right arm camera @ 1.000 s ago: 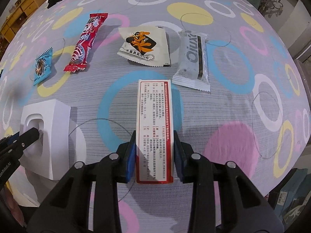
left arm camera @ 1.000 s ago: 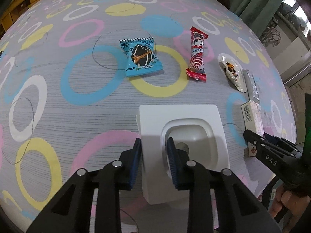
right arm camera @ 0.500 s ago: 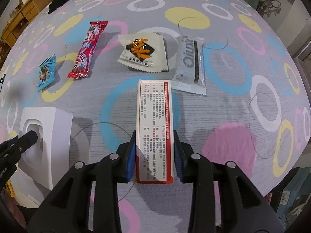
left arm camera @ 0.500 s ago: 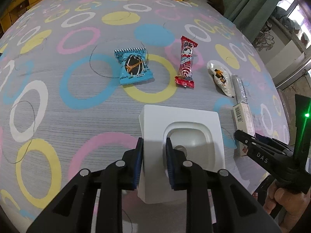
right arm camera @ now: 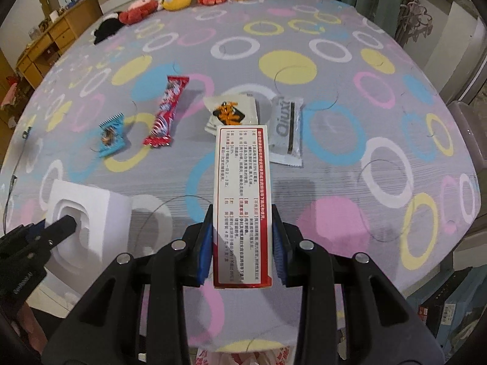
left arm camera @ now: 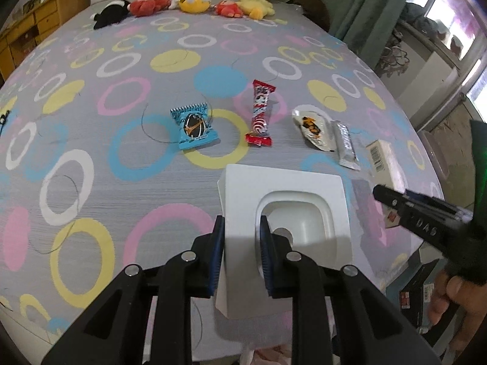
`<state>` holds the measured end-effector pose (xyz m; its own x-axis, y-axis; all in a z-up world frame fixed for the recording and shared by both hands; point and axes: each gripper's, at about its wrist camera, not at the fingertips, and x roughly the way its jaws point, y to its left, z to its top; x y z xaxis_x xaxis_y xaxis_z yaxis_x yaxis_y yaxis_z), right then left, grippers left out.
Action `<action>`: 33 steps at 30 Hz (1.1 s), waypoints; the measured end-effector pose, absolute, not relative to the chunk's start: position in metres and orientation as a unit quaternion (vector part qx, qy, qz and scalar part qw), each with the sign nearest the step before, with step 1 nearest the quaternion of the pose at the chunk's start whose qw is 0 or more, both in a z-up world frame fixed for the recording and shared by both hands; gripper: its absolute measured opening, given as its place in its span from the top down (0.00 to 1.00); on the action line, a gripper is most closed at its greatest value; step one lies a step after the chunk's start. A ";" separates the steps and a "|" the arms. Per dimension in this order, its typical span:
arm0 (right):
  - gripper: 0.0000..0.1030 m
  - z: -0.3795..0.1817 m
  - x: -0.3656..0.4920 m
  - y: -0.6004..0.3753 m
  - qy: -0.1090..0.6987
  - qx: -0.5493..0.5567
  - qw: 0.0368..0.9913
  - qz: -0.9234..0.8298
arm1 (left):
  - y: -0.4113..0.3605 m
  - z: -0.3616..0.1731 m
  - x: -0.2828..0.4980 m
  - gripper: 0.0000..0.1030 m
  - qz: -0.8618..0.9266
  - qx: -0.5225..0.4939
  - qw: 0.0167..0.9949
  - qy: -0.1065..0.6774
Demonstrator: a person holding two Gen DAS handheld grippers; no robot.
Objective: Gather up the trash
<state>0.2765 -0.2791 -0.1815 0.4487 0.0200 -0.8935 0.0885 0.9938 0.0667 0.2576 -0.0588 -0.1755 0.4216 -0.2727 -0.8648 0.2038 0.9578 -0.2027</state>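
Note:
My left gripper (left arm camera: pixel 242 237) is shut on the near wall of a white square foam block (left arm camera: pixel 283 213) with a hollow middle, lifted off the table. My right gripper (right arm camera: pixel 242 231) is shut on a long white carton with red print (right arm camera: pixel 242 188), held above the table. On the cloth lie a blue snack packet (left arm camera: pixel 194 127), a red candy wrapper (left arm camera: pixel 258 114), a white packet with orange print (left arm camera: pixel 313 127) and a silver wrapper (left arm camera: pixel 345 144). The right gripper (left arm camera: pixel 392 200) with its carton (left arm camera: pixel 382 159) shows at the right of the left wrist view.
The round table (left arm camera: pixel 91 158) wears a grey cloth with coloured rings. Plush toys (left arm camera: pixel 194 3) line its far edge. A wooden cabinet (left arm camera: pixel 36 24) stands at the back left, green curtains (left arm camera: pixel 365 6) at the back right. A bag with red print (right arm camera: pixel 243 356) sits below the near edge.
Both grippers have risen, each with its load: the foam block and the carton have come up off the table. More of the table and the plush toys shows.

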 end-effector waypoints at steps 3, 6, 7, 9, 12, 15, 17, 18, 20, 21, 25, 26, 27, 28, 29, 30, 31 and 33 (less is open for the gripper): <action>0.69 -0.165 0.267 -0.283 0.512 0.053 0.857 -0.018 | -0.061 -0.163 0.248 0.78 -0.145 -0.029 0.847 0.511; 0.69 -0.149 0.253 -0.285 0.500 0.052 0.864 -0.018 | -0.064 -0.149 0.236 0.78 -0.153 -0.029 0.851 0.502; 0.69 -0.143 0.248 -0.287 0.496 0.053 0.867 -0.017 | -0.066 -0.145 0.233 0.78 -0.155 -0.027 0.852 0.499; 0.69 -0.134 0.240 -0.290 0.489 0.055 0.870 -0.016 | -0.071 -0.134 0.223 0.78 -0.159 -0.020 0.856 0.492; 0.69 -0.117 0.223 -0.294 0.475 0.059 0.878 -0.013 | -0.077 -0.119 0.210 0.78 -0.166 -0.014 0.860 0.482; 0.69 -0.102 0.207 -0.298 0.462 0.062 0.885 -0.010 | -0.084 -0.104 0.195 0.78 -0.173 -0.005 0.865 0.471; 0.69 -0.092 0.195 -0.301 0.452 0.064 0.890 -0.008 | -0.089 -0.094 0.185 0.78 -0.177 0.003 0.869 0.462; 0.69 -0.086 0.188 -0.303 0.446 0.066 0.893 -0.007 | -0.091 -0.088 0.179 0.78 -0.179 0.005 0.871 0.458; 0.69 -0.075 0.175 -0.307 0.436 0.066 0.898 -0.006 | -0.095 -0.079 0.168 0.78 -0.184 0.008 0.874 0.450; 0.69 -0.069 0.168 -0.309 0.430 0.067 0.900 -0.005 | -0.097 -0.073 0.161 0.78 -0.188 0.010 0.875 0.446; 0.69 -0.048 0.137 -0.316 0.409 0.071 0.910 0.000 | -0.105 -0.055 0.140 0.78 -0.199 0.019 0.881 0.429; 0.69 -0.044 0.131 -0.317 0.405 0.071 0.912 0.000 | -0.107 -0.050 0.134 0.78 -0.202 0.021 0.883 0.424; 0.69 -0.040 0.124 -0.318 0.400 0.070 0.914 0.001 | -0.110 -0.046 0.128 0.78 -0.207 0.023 0.884 0.419; 0.69 -0.033 0.114 -0.320 0.393 0.071 0.917 0.003 | -0.112 -0.041 0.121 0.78 -0.211 0.024 0.885 0.415; 0.69 -0.031 0.109 -0.322 0.390 0.071 0.918 0.004 | -0.113 -0.037 0.115 0.78 -0.215 0.026 0.886 0.411; 0.69 -0.025 0.099 -0.323 0.384 0.071 0.921 0.005 | -0.116 -0.034 0.110 0.78 -0.218 0.027 0.886 0.408; 0.69 -0.022 0.091 -0.324 0.379 0.072 0.922 0.006 | -0.117 -0.032 0.106 0.78 -0.221 0.029 0.887 0.405; 0.69 -0.016 0.075 -0.327 0.372 0.070 0.925 0.007 | -0.121 -0.025 0.094 0.78 -0.229 0.031 0.888 0.398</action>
<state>0.0752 -0.3269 -0.0158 0.7228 0.0655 -0.6880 0.0383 0.9902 0.1344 0.0938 -0.1205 -0.0250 0.5791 -0.3809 -0.7208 0.4310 0.8935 -0.1259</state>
